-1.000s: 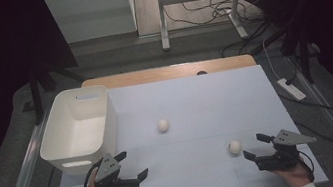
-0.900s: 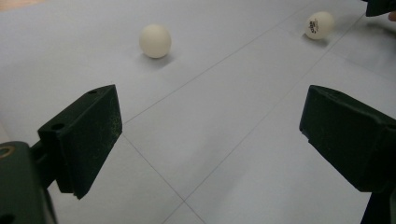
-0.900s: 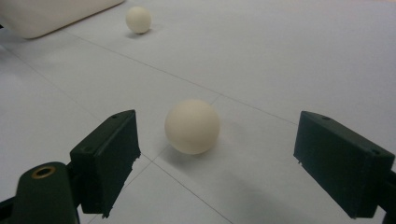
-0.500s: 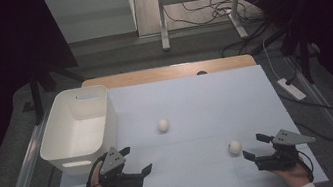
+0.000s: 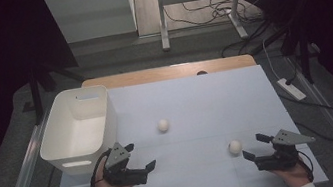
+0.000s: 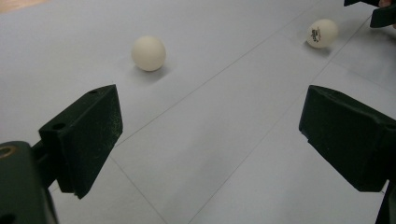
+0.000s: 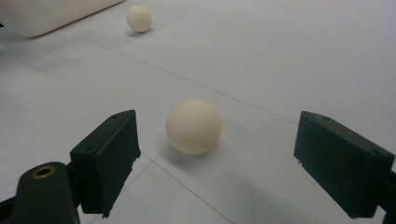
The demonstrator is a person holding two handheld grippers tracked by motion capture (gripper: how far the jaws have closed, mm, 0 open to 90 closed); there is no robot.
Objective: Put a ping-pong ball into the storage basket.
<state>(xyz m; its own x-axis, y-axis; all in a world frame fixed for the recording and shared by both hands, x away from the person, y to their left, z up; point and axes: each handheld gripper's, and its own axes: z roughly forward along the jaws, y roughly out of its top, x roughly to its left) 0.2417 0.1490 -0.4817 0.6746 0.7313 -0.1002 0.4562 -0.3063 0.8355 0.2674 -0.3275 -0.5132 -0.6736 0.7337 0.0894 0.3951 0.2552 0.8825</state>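
Observation:
Two cream balls lie on the white table top [image 5: 195,94]. One ball [image 5: 163,125] rests near the middle; my left gripper [image 5: 140,156] stands open to its near left, well short of it. In the left gripper view that ball [image 6: 148,53] lies ahead of the left jaw, and the other ball [image 6: 322,33], with a printed mark, lies far right. The second ball [image 5: 234,147] sits just left of my open right gripper [image 5: 254,146]. In the right gripper view it [image 7: 193,125] lies just ahead of the wide-apart jaws, untouched.
A white plastic bin [image 5: 79,127] stands at the table's left edge, close behind my left hand. The far edge of the table is a wooden strip [image 5: 166,72]. A power strip [image 5: 291,89] and cables lie on the floor at the right.
My left gripper has moved a little forward and to the right, away from the bin's front corner. The right gripper and both balls have stayed put.

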